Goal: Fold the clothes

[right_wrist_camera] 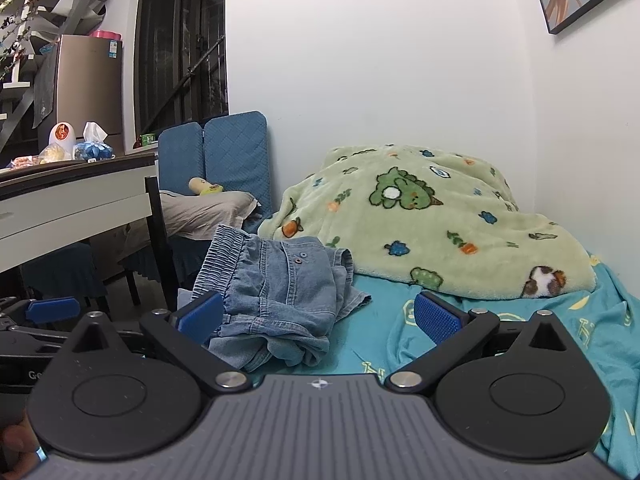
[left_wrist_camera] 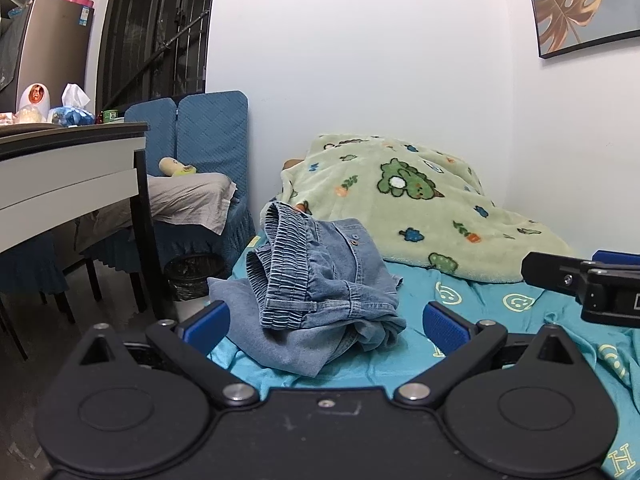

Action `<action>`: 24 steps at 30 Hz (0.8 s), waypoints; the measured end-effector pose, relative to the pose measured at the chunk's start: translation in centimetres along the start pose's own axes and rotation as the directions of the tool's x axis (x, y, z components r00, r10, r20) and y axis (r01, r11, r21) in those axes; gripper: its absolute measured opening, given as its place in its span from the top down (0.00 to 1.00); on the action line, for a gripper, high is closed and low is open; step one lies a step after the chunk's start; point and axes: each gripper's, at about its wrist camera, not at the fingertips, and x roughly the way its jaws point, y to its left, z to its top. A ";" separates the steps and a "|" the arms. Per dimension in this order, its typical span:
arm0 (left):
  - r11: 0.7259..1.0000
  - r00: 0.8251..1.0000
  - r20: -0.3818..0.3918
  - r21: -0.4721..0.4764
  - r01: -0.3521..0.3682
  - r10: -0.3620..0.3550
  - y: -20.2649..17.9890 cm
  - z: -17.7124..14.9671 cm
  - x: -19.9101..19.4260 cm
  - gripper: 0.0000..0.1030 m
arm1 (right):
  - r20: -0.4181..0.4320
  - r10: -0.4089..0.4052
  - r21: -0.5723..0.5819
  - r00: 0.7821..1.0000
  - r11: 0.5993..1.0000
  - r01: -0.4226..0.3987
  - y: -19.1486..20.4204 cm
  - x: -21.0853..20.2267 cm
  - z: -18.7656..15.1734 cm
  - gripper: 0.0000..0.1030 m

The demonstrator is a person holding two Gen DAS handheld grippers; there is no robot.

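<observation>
A crumpled pair of light-blue denim shorts [left_wrist_camera: 316, 280] with an elastic waistband lies on the teal bed sheet [left_wrist_camera: 500, 304], near the bed's left edge. It also shows in the right wrist view [right_wrist_camera: 280, 292]. My left gripper [left_wrist_camera: 326, 322] is open and empty, just in front of the shorts, its blue pads [left_wrist_camera: 206, 322] on either side. My right gripper [right_wrist_camera: 318, 316] is open and empty, also just short of the shorts. Part of the right gripper [left_wrist_camera: 592, 288] shows at the right edge of the left wrist view.
A green dinosaur-print fleece blanket [left_wrist_camera: 420, 208] is heaped at the back of the bed against the white wall. Left of the bed stand a white table [left_wrist_camera: 68, 176], blue-covered chairs [left_wrist_camera: 212, 136] and a bin [left_wrist_camera: 192, 276] on the floor.
</observation>
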 end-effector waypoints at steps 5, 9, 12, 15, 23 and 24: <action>1.000 1.000 -0.012 -0.006 0.012 -0.012 -0.2 -0.1 0.1 0.00 | -0.005 0.005 -0.002 1.000 1.000 -0.005 0.1 0.0 0.0 0.00; 1.000 1.000 -0.014 -0.008 0.018 -0.018 -0.2 0.0 0.1 0.00 | -0.008 0.008 -0.006 1.000 1.000 -0.008 0.3 0.0 0.0 0.00; 1.000 1.000 -0.019 -0.008 0.017 -0.018 -0.3 -0.1 0.2 0.00 | -0.009 0.011 -0.003 1.000 1.000 -0.011 0.2 0.1 0.0 0.00; 1.000 1.000 -0.025 -0.008 0.016 -0.017 -0.4 -0.1 0.3 0.00 | -0.009 0.013 0.000 1.000 1.000 -0.013 0.3 0.1 0.0 0.00; 1.000 0.999 -0.042 -0.022 0.022 -0.023 -0.1 -0.1 0.5 0.00 | -0.013 0.006 0.009 1.000 1.000 -0.006 0.0 0.2 0.0 0.00; 0.999 0.999 -0.044 -0.029 0.015 -0.016 0.1 0.1 0.5 0.00 | -0.012 0.004 0.012 1.000 1.000 -0.004 -0.1 0.1 0.1 0.00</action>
